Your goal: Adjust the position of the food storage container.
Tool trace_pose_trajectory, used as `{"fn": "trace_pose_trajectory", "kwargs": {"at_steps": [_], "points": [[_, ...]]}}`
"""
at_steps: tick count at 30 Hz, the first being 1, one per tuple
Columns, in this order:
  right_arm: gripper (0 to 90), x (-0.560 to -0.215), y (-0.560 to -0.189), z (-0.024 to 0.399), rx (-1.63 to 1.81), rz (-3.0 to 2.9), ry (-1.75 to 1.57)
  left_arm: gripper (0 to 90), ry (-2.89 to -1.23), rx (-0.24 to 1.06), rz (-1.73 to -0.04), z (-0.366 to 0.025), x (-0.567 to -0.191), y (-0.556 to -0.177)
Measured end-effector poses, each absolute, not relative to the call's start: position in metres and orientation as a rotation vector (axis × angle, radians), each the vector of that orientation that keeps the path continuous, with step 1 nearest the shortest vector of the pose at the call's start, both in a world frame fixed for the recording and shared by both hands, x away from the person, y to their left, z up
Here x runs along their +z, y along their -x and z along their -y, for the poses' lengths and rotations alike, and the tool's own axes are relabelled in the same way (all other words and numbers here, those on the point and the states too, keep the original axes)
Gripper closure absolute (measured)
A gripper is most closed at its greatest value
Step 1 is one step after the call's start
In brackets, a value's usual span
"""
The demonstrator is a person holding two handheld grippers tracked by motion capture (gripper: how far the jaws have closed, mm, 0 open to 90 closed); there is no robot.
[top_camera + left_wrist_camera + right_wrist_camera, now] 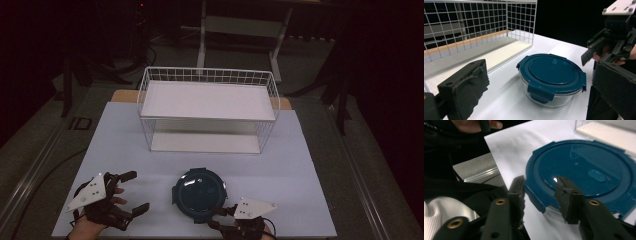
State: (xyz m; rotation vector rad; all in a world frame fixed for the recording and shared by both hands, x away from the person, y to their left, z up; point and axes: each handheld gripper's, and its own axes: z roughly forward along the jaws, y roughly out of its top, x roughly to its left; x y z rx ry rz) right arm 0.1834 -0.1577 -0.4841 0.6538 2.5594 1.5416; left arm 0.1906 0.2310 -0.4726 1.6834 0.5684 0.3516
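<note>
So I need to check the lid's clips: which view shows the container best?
The left gripper view: the whole container, blue lid, clips and glass wall. The high view shows it small from above; the right gripper view crops its lid.

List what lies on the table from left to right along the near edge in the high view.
Left gripper, jaws open → round glass container with a blue lid → right gripper, jaws astride a clip at the lid's near rim.

A pale table [125, 145] bears a white wire rack [207, 111] and a blue-lidded glass container [200, 194].
</note>
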Motion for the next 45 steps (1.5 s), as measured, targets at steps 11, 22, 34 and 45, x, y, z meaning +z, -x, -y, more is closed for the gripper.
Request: {"fn": "trace_pose_trajectory", "kwargs": {"at_steps": [11,22,34,45], "points": [[89.9,-0.497,-0.178,0.146,1.474,-2.689,-0.586,0.3,-1.689,0.352,-0.57,-0.231,-0.474,-0.191],[90.0,-0.51,-0.181,0.137,1.379,-2.722,-0.563,0.3,-1.689,0.349,-0.567,-0.231,-0.474,-0.191],[90.0,-0.509,-0.19,0.132,1.391,-2.706,-0.538,0.3,-1.696,0.35,-0.555,-0.228,-0.473,-0.19],[90.0,-0.509,-0.205,0.124,1.388,-2.685,-0.567,0.3,-1.697,0.344,-0.554,-0.229,-0.473,-0.189]]}}
